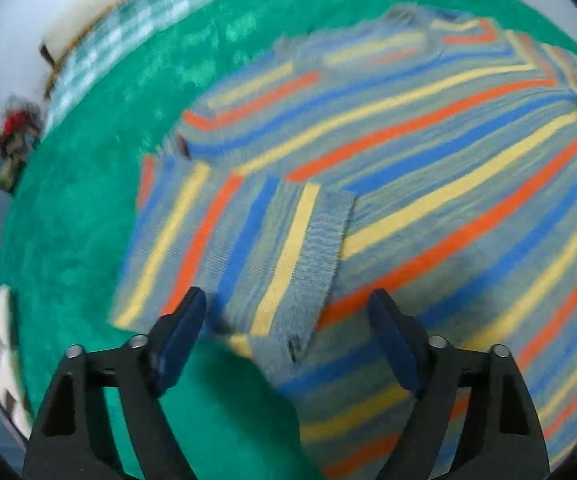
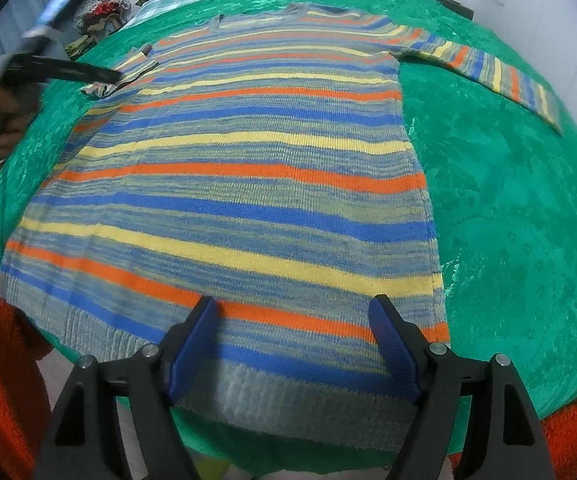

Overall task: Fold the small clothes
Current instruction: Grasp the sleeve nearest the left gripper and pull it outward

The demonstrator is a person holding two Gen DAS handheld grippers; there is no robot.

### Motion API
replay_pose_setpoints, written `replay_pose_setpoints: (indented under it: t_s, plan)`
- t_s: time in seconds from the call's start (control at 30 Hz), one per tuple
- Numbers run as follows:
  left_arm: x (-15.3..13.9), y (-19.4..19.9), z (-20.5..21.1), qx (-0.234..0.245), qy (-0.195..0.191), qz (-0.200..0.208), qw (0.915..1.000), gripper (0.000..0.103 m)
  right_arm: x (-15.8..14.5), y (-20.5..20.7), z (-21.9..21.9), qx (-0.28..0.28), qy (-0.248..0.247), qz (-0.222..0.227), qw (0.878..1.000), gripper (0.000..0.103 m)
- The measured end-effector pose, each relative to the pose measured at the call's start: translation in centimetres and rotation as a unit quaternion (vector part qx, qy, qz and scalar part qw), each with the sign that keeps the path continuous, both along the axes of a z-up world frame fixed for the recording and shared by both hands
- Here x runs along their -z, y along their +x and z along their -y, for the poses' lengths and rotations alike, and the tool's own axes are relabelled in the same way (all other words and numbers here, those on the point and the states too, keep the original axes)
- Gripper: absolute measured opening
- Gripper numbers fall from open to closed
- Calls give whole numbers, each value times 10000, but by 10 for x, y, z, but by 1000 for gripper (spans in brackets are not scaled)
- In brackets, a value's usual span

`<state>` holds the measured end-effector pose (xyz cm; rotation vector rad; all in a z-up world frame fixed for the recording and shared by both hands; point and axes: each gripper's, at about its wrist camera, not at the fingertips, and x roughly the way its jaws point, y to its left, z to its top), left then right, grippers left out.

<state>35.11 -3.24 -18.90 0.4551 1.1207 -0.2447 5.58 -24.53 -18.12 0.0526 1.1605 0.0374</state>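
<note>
The left wrist view looks steeply down, close over the folded sleeve (image 1: pixel 240 248) at the left edge of the striped sweater (image 1: pixel 428 152). The right wrist view looks down from the near edge of the bed (image 2: pixel 508 200), along the sweater (image 2: pixel 224 184). Both share its body and the green cover.

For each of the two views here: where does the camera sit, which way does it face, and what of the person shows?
Left wrist: on the left gripper, looking steeply down at the striped sweater's folded-in sleeve; only its own open fingers show.
Right wrist: on the right gripper, above the sweater's hem, facing up its length; a hand shows.
Shared: sweater, green blanket.
</note>
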Motion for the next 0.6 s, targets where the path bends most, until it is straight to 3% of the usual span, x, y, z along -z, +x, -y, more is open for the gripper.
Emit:
replay_pose_setpoints:
  t_s: [0.07, 0.1, 0.17, 0.2, 0.27, 0.33, 0.4, 0.5, 0.6]
  plan:
    - [-4, 7, -15, -332, -423, -73, 9985, 36, 0, 0, 0, -8, 2, -7, 10000, 77]
    - [-9, 10, -25, -555, -551, -85, 9969, 8, 0, -1, 1, -11, 6, -13, 10000, 77]
    - [-33, 14, -61, -948, -1398, -92, 9856, 7, 0, -1, 0, -18, 9, -21, 10000, 78]
    - [-48, 15, -88, -1237, -1853, -18, 9749, 5, 0, -1, 0, -26, 6, -24, 10000, 78]
    - [-68, 14, -134, -1854, -2187, 262, 9577, 5, 0, -1, 0, -37, 9, -28, 10000, 78]
    - [-81, 13, -198, -2663, -2803, 363, 9215, 5, 0, -2, 1, -33, 13, -20, 10000, 78]
    - [-82, 12, -245, -3217, -2990, 417, 8974, 5, 0, -2, 1, -40, 12, -19, 10000, 78]
    - [-71, 5, -287, -3629, -2793, 407, 8880, 5, 1, -2, 1, -35, 27, -30, 10000, 78]
    - [-56, 0, -295, -3718, -2786, 289, 8851, 5, 2, 0, 0, -29, 6, -35, 10000, 79]
